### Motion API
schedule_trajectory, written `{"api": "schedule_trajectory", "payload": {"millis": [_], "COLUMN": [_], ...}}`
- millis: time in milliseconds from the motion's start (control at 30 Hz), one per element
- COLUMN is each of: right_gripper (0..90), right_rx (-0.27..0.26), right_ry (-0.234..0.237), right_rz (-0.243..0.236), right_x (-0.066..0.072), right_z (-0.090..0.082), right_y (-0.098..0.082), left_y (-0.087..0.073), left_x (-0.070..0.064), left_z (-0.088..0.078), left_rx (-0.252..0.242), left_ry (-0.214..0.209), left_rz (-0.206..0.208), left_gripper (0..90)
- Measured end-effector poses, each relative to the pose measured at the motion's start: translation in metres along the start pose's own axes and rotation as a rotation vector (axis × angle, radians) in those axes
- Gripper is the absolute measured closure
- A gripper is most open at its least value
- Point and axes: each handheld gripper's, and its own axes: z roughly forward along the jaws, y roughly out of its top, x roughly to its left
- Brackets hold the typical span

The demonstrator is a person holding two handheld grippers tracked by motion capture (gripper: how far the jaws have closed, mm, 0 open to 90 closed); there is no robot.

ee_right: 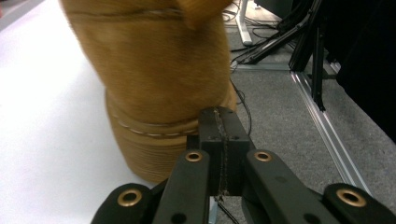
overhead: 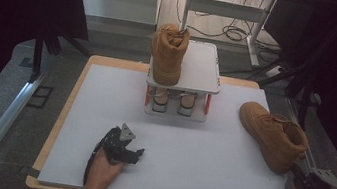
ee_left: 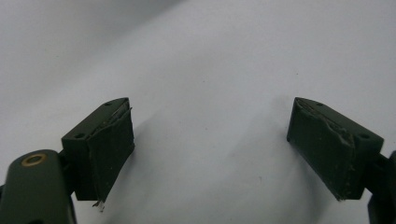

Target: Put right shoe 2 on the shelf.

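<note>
A tan boot (overhead: 271, 135) lies on the white table mat (overhead: 170, 170) at the right, toe pointing away and left. My right gripper (overhead: 296, 170) is just behind its heel at the mat's right edge. In the right gripper view the jaws (ee_right: 219, 116) are pressed together with nothing between them, their tips right at the back of the boot (ee_right: 154, 70). A second tan boot (overhead: 167, 54) stands upright on a small white rack (overhead: 200, 69) at the back centre. My left gripper (overhead: 136, 154) rests low on the mat at front left, open (ee_left: 210, 144), with only white surface between its pads.
A pair of pale shoes (overhead: 173, 101) sits on the rack's lower level. Black stands and cables (overhead: 281, 71) crowd the floor beyond the table's right side. A metal rail (ee_right: 327, 130) runs along the floor to the right of the boot.
</note>
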Motion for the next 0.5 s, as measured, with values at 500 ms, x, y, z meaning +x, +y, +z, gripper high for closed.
{"api": "schedule_trajectory", "payload": {"millis": [500], "right_gripper": [89.9], "right_rx": [0.042], "right_ry": [-0.021], "right_rz": [0.014], "right_x": [-0.0085], "right_z": [0.0102], "right_y": [-0.0083], "left_y": [0.0001], "left_x": [0.0004], "left_z": [0.0001], "left_rx": [0.001], "left_ry": [-0.003], "left_rz": [-0.003], "left_gripper": [14.6]}}
